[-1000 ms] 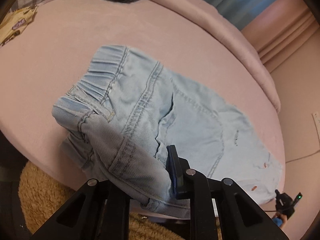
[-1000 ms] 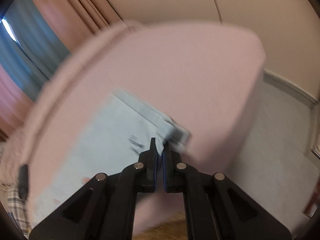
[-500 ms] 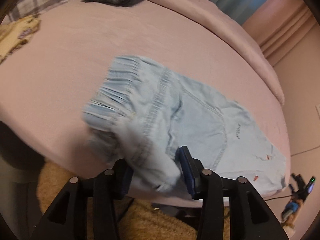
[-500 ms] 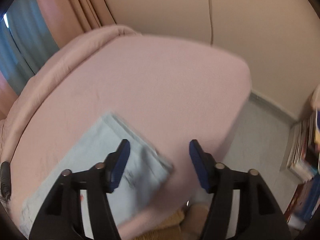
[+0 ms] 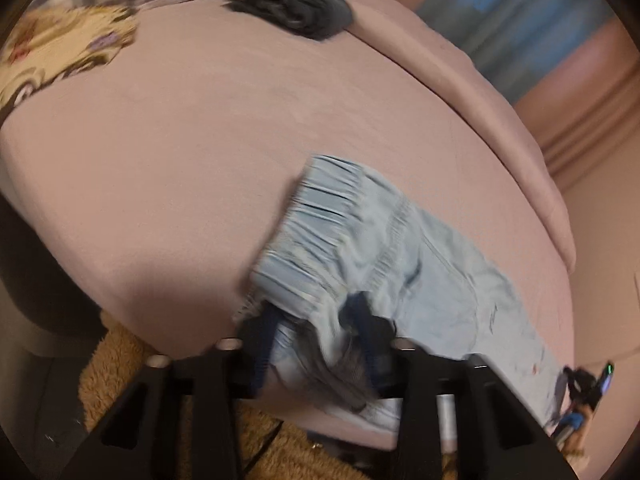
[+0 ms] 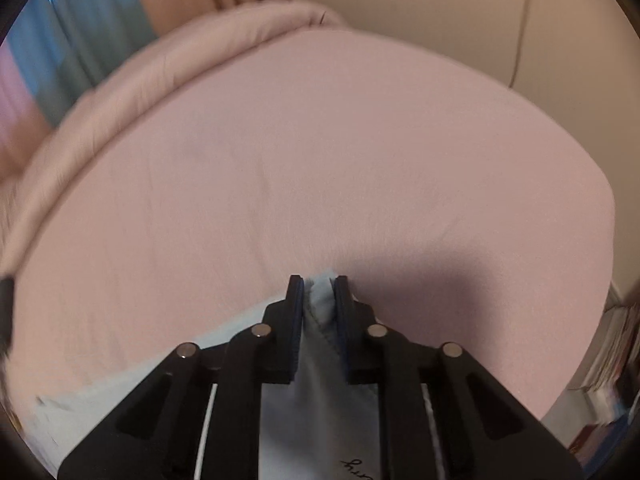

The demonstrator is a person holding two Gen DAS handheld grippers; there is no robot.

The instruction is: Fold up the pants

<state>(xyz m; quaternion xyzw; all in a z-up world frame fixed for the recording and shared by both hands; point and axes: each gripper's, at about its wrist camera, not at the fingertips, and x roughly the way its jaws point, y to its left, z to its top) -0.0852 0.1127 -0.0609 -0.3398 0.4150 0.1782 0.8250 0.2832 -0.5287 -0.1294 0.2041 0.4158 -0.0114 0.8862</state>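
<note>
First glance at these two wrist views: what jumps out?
Light-blue denim pants lie on the pink bed, near its front edge. The left gripper is closing on the gathered waistband, and the right gripper is closing with a bunched fold of denim between its pads. A dark folded garment sits at the far side.

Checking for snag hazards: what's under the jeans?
The pink bed sheet shows all around the jeans, which lie on it near the bed's front edge. Anything directly beneath the denim is covered.
</note>
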